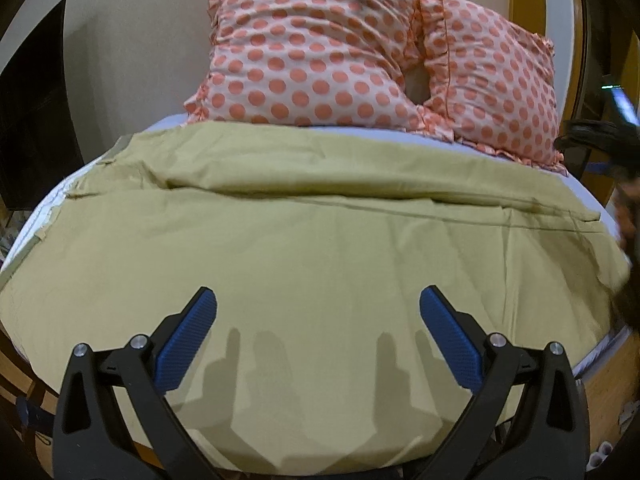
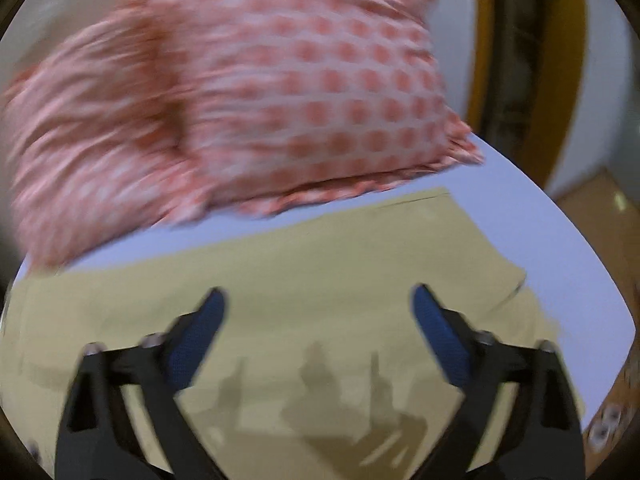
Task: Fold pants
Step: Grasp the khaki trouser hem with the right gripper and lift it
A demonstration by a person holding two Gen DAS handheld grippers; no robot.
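Pale lavender bedsheet [image 1: 472, 145] covers the bed, and against the cream wall [image 1: 140, 40] at its head lean 2 ruffled pillows with orange-pink polka dots [image 1: 312, 52], side by side and touching. Spread across the sheet just below them lie the khaki cotton pants [image 1: 320, 248], smoothed mostly flat, one long crease running from left to right and one end toward the left edge of the bed. Over the near part of the cloth hangs the left gripper [image 1: 318, 306], its 2 blue-padded fingers wide apart, holding nothing, its shadow on the fabric. Further right, the right gripper [image 2: 319, 306] hovers above the pants' right end, fingers likewise spread and empty; that view is blurred.
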